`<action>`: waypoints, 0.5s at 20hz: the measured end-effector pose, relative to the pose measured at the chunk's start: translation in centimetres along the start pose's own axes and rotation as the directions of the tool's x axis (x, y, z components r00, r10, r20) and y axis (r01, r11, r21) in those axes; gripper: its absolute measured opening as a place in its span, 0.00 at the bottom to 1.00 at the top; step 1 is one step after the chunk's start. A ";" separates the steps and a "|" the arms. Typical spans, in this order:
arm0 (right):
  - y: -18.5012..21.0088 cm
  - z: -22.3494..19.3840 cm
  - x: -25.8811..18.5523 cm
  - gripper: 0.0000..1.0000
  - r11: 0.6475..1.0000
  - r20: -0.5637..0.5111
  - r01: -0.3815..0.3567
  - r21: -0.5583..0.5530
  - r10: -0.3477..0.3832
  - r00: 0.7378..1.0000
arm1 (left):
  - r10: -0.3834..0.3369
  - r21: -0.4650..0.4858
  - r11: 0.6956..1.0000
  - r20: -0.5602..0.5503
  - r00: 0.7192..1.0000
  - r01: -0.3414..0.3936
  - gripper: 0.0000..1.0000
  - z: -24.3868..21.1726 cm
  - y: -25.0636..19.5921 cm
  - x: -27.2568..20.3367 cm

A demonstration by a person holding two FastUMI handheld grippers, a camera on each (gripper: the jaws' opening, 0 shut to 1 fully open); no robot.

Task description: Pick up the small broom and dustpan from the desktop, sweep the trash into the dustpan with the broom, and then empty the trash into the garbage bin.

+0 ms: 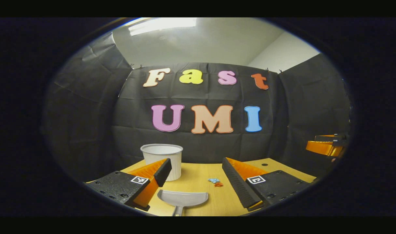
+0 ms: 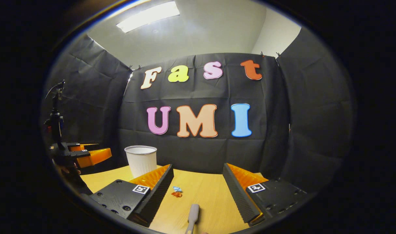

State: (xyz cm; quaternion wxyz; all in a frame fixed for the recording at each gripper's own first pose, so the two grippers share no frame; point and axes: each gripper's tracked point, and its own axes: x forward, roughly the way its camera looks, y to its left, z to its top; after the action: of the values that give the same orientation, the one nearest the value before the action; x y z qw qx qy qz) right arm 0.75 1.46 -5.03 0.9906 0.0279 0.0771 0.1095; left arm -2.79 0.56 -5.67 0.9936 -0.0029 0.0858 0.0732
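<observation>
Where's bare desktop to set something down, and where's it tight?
Free: the desktop right of the trash and broom handle, toward the right wall; also the left strip beside the bin. Crowded: the middle, where bin, trash and dustpan sit close together. Both grippers hang open above the desktop.

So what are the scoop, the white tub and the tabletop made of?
Dustpan: looks like moulded plastic, plain grey, smooth with a matte sheen. Bin: probably thin white plastic, with fine vertical ribs and a rolled rim. Table: pale wood or a wood-look laminate, going by the straight grain lines; which one cannot be told from here.
</observation>
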 end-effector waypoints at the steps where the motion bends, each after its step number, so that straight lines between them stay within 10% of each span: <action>1: 0.0 -0.5 0.2 0.93 1.000 -0.007 -0.013 0.008 0.013 1.000 | 0.009 -0.001 1.000 -0.023 1.000 -0.010 0.93 -1.0 0.0 -0.2; 6: -0.4 -7.3 2.3 0.93 0.998 -0.172 -0.016 0.068 0.028 0.985 | -0.003 -0.020 1.000 -0.222 0.975 -0.002 0.94 -8.2 0.3 -0.1; 10: -0.2 -16.4 3.3 0.93 0.992 -0.391 0.025 0.127 0.026 0.920 | 0.001 -0.030 0.999 -0.405 0.914 -0.014 0.94 -15.0 2.6 0.2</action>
State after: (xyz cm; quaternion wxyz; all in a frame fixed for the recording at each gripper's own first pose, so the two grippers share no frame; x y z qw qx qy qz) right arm 1.35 2.58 -21.67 0.9512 0.0695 0.2806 0.1078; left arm -5.48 2.85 -20.43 0.9538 -0.0334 0.2886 0.0761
